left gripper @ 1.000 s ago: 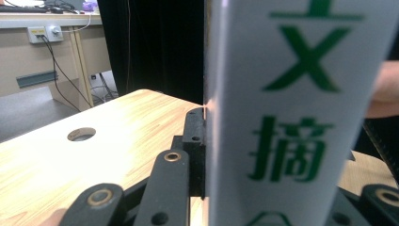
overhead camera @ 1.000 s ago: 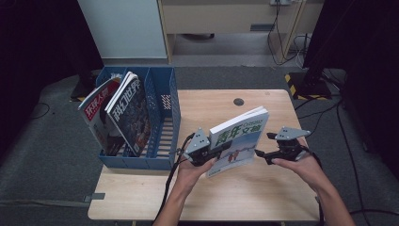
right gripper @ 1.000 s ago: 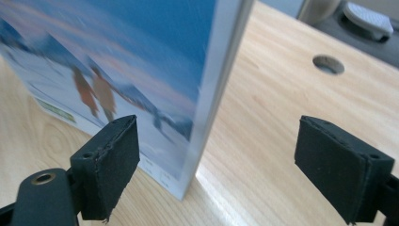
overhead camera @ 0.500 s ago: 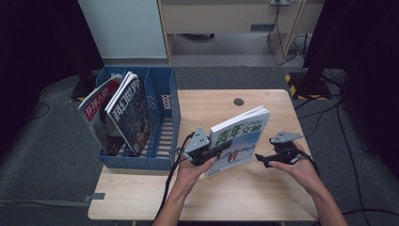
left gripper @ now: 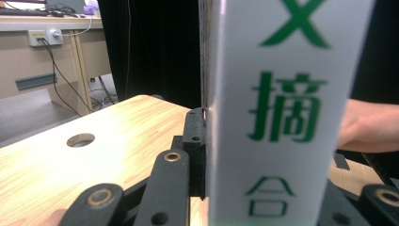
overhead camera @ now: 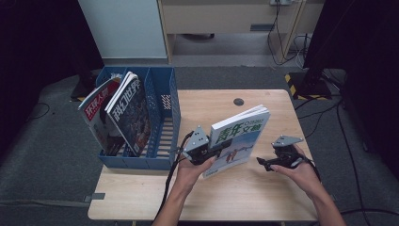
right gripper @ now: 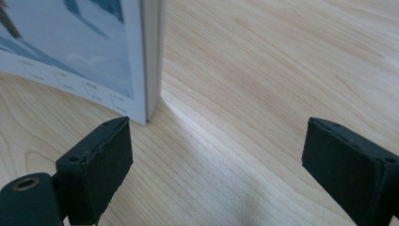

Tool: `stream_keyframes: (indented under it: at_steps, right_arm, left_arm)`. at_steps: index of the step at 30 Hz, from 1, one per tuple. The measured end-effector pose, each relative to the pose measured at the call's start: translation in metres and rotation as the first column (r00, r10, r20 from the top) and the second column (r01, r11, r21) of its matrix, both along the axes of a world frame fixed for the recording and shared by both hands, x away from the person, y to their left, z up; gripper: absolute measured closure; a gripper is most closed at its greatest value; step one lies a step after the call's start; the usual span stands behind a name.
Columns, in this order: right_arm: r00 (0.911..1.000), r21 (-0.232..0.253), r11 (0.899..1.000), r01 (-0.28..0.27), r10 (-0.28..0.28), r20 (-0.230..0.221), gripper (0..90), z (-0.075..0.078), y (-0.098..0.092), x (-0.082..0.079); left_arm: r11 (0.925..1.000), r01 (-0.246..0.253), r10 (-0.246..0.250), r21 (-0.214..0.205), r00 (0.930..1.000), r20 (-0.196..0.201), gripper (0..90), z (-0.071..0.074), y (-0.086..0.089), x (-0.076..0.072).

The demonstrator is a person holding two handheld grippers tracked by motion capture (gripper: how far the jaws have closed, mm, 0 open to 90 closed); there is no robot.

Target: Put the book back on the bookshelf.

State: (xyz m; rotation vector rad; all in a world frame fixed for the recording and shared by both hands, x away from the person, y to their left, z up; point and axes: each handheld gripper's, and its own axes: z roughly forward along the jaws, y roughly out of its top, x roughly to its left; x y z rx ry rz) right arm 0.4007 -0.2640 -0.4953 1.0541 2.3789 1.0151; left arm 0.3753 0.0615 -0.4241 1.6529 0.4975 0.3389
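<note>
The high view looks forward and down over the whole table, while each gripper view sits low and close, both sharing with it the upright magazine, its spine and bottom corner.

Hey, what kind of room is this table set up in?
Probably a lab or a studio for recording, not a home. A small wooden table stands on grey carpet, ringed by black curtains, with cables on the floor and a desk with a wall socket behind.
</note>
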Motion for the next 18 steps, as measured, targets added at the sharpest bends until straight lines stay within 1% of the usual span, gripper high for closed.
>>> stream_keyframes:
  at_steps: [4,8,11,12,18]
  right_arm:
    - [0.9998,-0.010,1.000,0.014,-0.015,-0.015,9.4,-0.004,-0.001,0.000]
    - [0.9997,-0.011,1.000,0.016,-0.016,-0.016,9.4,-0.004,-0.001,0.000]
    - [0.9993,-0.014,0.999,0.029,-0.029,-0.022,9.4,-0.005,-0.001,0.000]
    - [0.9991,-0.018,0.999,0.032,-0.032,-0.027,9.4,-0.006,-0.002,0.000]
    - [0.9989,-0.022,0.999,0.041,-0.042,-0.023,9.6,-0.008,-0.002,0.000]
  left_arm:
    - [0.9999,0.000,0.000,-0.012,1.0000,0.008,73.8,0.007,0.003,0.000]
    - [0.9999,-0.003,0.004,-0.012,0.9999,0.016,73.9,0.015,0.005,0.000]
    - [0.9999,-0.005,0.005,-0.012,0.9997,0.023,73.9,0.021,0.007,0.001]
    - [0.9999,-0.008,0.008,-0.008,0.9996,0.026,73.8,0.023,0.007,0.001]
    - [0.9999,-0.011,0.011,-0.003,0.9995,0.028,73.9,0.028,0.008,0.003]
